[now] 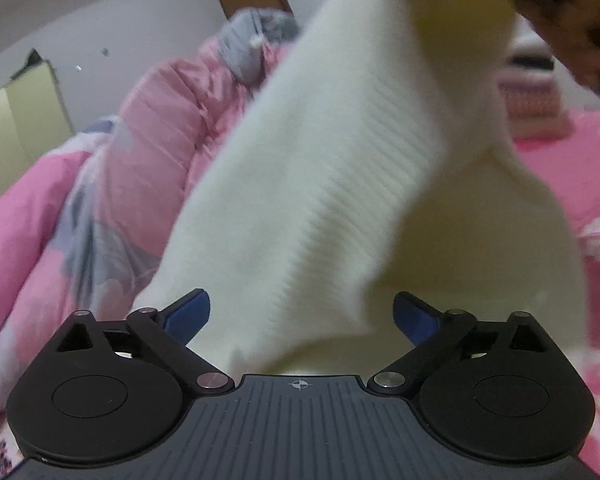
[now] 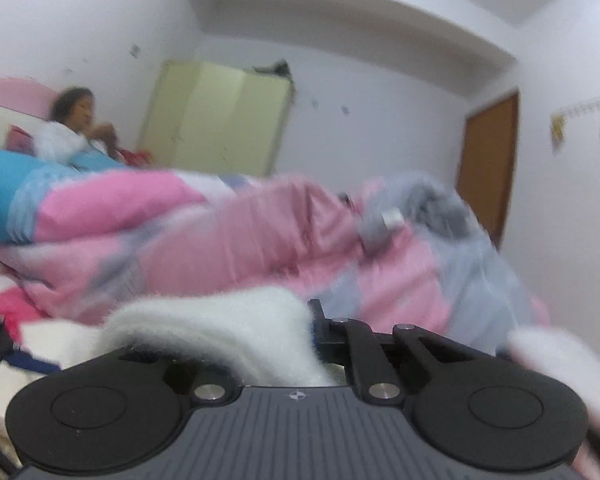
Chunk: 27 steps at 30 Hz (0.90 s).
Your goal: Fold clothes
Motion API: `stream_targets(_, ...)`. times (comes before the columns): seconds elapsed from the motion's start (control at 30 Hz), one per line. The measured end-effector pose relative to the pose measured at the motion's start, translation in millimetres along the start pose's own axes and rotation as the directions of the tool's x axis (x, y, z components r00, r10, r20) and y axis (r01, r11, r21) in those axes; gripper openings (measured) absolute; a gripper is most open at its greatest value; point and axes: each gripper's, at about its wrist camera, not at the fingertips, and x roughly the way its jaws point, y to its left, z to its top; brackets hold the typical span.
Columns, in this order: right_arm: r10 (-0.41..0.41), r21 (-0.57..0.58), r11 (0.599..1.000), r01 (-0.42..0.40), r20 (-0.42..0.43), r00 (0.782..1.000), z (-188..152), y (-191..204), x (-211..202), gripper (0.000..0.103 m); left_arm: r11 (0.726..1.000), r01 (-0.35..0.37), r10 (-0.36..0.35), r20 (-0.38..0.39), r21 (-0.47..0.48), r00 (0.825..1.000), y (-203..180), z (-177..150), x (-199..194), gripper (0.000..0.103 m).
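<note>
A cream-white ribbed knit garment (image 1: 340, 168) hangs slanting from the top right down to my left gripper (image 1: 302, 312). Its lower edge sags between the blue fingertips (image 1: 188, 314), which stand wide apart and do not press on it, so the left gripper is open. At the top right a dark, blurred shape (image 1: 572, 20) holds the cloth up. In the right wrist view, fuzzy white fabric (image 2: 220, 328) bunches over my right gripper (image 2: 310, 320). Its jaws are drawn close together with the cloth pinched between them, and the left finger is hidden under it.
A heaped pink and grey quilt (image 1: 152, 140) lies on the left, and the same quilt (image 2: 240, 232) fills the middle of the right wrist view. Pink bedsheet (image 1: 580, 184) spreads right. A person (image 2: 76, 120) sits far left. A pale green wardrobe (image 2: 220, 116) and a brown door (image 2: 492, 164) stand behind.
</note>
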Motion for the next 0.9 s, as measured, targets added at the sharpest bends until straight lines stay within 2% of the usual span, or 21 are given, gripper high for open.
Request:
stream_targets(0.03, 0.011, -0.018, 1.0, -0.01, 0.024, 1.0, 10, 5, -10, 0.01, 1.0, -0.021, 0.021, 0.014, -0.005, 1.0, -2, -3, -10, 0.099)
stream_targets(0.13, 0.041, -0.066, 0.997, -0.035, 0.094, 0.995, 40, 18, -42, 0.01, 0.989, -0.141, 0.142, 0.047, -0.034, 0.989, -5, -9, -32, 0.098)
stream_targets(0.23, 0.066, -0.1, 0.994, -0.05, 0.163, 0.984, 67, 28, -79, 0.01, 0.955, -0.28, 0.288, 0.079, -0.092, 0.954, -3, -8, -53, 0.098)
stream_targets(0.33, 0.084, -0.117, 0.991, -0.058, 0.228, 0.97, 91, 33, -115, 0.01, 0.919, -0.335, 0.36, 0.097, -0.209, 0.928, 8, -6, -79, 0.091)
stream_targets(0.37, 0.089, -0.12, 0.991, -0.06, 0.249, 0.964, 99, 33, -127, 0.01, 0.907, -0.338, 0.373, 0.107, -0.25, 0.922, 12, -5, -90, 0.09)
stream_targets(0.4, 0.095, -0.125, 0.99, -0.063, 0.267, 0.959, 105, 34, -137, 0.01, 0.895, -0.338, 0.385, 0.121, -0.29, 0.915, 16, -4, -101, 0.085)
stream_targets(0.47, 0.101, -0.15, 0.987, -0.058, 0.304, 0.947, 118, 38, -159, 0.01, 0.882, -0.329, 0.399, 0.162, -0.337, 0.903, 18, 1, -124, 0.072)
stream_targets(0.5, 0.105, -0.158, 0.986, -0.056, 0.32, 0.942, 122, 40, -169, 0.01, 0.876, -0.326, 0.407, 0.184, -0.354, 0.895, 17, 5, -136, 0.06)
stream_targets(0.53, 0.108, -0.168, 0.984, -0.054, 0.335, 0.936, 126, 41, -179, 0.01, 0.869, -0.323, 0.418, 0.207, -0.374, 0.884, 16, 8, -149, 0.054)
stream_targets(0.57, 0.106, -0.174, 0.984, -0.047, 0.35, 0.931, 129, 42, -189, 0.01, 0.86, -0.319, 0.428, 0.222, -0.398, 0.876, 16, 12, -161, 0.053)
stream_targets(0.63, 0.101, -0.185, 0.982, -0.031, 0.381, 0.919, 136, 44, -208, 0.01, 0.84, -0.308, 0.447, 0.249, -0.446, 0.859, 16, 18, -185, 0.043)
stream_targets(0.67, 0.097, -0.186, 0.982, -0.023, 0.395, 0.913, 139, 43, -218, 0.01, 0.83, -0.302, 0.457, 0.262, -0.469, 0.85, 16, 21, -197, 0.041)
stream_targets(0.77, 0.083, -0.181, 0.983, -0.003, 0.432, 0.898, 148, 37, -241, 0.01, 0.807, -0.298, 0.496, 0.313, -0.509, 0.81, 25, 34, -232, 0.031)
stream_targets(0.83, 0.069, -0.176, 0.984, 0.015, 0.462, 0.884, 155, 32, -257, 0.01, 0.803, -0.295, 0.517, 0.357, -0.519, 0.778, 31, 44, -255, 0.026)
stream_targets(0.9, 0.061, -0.161, 0.987, 0.021, 0.488, 0.871, 161, 26, -270, 0.01, 0.807, -0.265, 0.511, 0.4, -0.527, 0.761, 39, 54, -277, 0.024)
